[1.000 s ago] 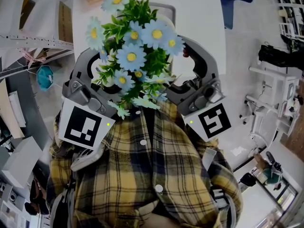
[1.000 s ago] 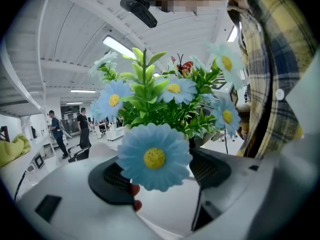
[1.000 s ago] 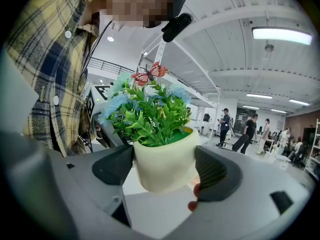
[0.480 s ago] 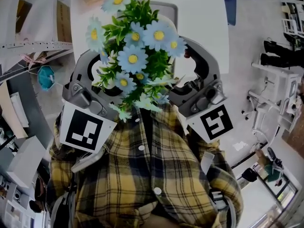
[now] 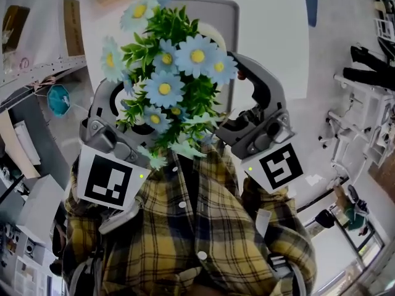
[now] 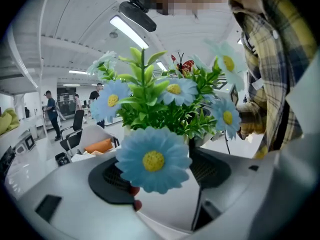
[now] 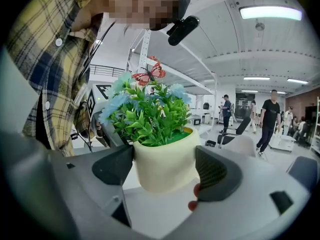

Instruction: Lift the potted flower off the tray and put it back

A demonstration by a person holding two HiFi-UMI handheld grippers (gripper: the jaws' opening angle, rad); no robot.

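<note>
Holding steady on the lift, I have the cream plastic pot of blue daisies and green leaves (image 7: 163, 176) well up off the white counter (image 5: 265, 36), close against the yellow plaid shirt (image 5: 185, 239). The right tool (image 7: 165, 159) is closed on it, a dark pad pressed to each side of the pot wall. The left tool (image 6: 159, 179) comes in from the opposite side, and though a blue daisy masks most of the gap, I judge its pads are clamped on the pot too. Over the last second the bouquet has slid a little to the left in the head view, and far more of the grey rounded tray (image 5: 219, 20) has come into sight beyond it. Neither grip has changed. To me that means the lift is done and the return comes next: carry the pot forward over the tray and lower it level.
</note>
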